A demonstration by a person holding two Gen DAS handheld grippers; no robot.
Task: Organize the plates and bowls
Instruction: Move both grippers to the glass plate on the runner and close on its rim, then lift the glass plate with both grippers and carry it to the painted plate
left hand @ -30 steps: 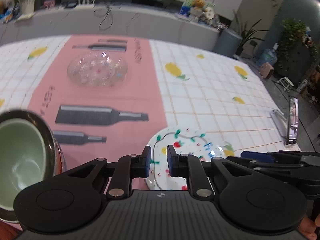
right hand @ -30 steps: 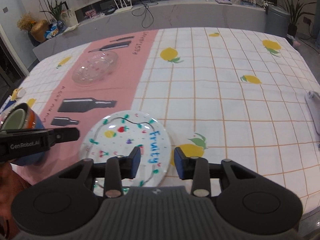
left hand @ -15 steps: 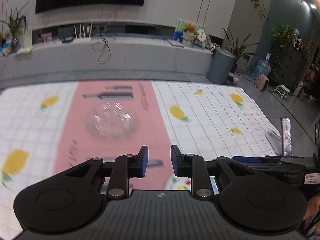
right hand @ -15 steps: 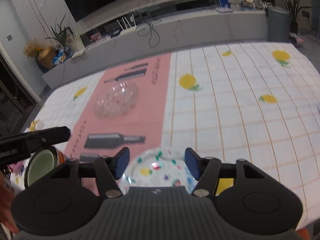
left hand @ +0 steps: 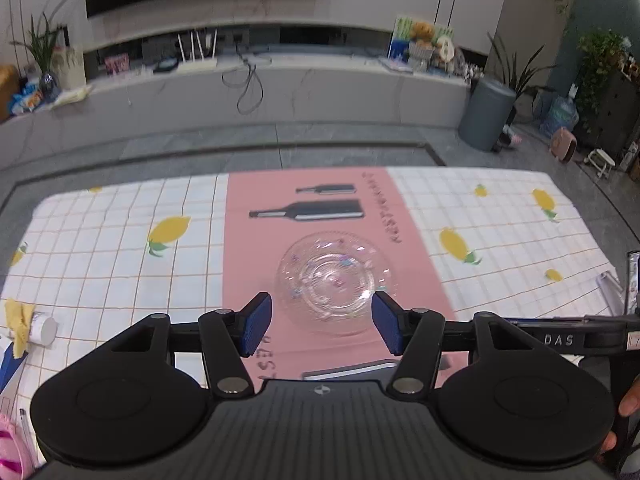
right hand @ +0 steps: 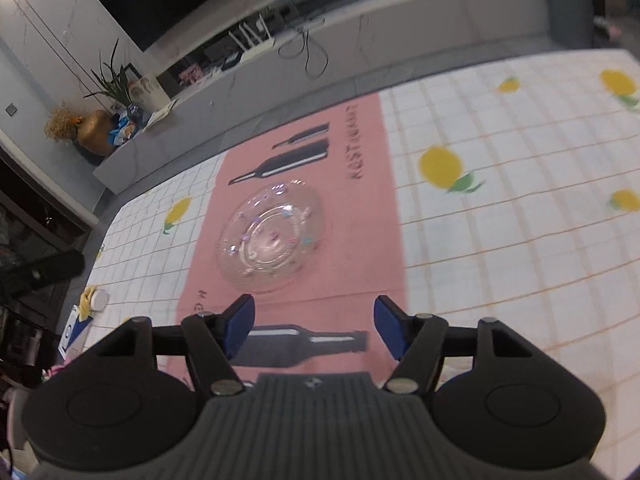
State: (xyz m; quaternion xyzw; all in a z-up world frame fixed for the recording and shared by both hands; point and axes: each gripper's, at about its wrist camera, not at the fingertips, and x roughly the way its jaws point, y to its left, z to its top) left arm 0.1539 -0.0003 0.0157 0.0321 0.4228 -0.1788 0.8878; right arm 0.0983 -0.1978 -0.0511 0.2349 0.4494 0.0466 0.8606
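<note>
A clear glass plate [left hand: 333, 280] with small coloured dots lies on the pink strip of the tablecloth; it also shows in the right wrist view [right hand: 275, 236]. My left gripper [left hand: 322, 328] is open and empty, above the plate's near rim. My right gripper [right hand: 314, 330] is open and empty, a little nearer than the plate, above a printed bottle. The painted plate and the green bowl are out of view.
The table [left hand: 120, 256] carries a white checked cloth with lemons. A small white jar with a yellow cloth [left hand: 30, 326] sits at its left edge, also seen in the right wrist view [right hand: 93, 300]. The right gripper's body [left hand: 568, 338] crosses the left view's right side.
Both grippers have risen, moved forward toward the glass plate and opened wider. The painted plate and the green bowl have dropped out of view.
</note>
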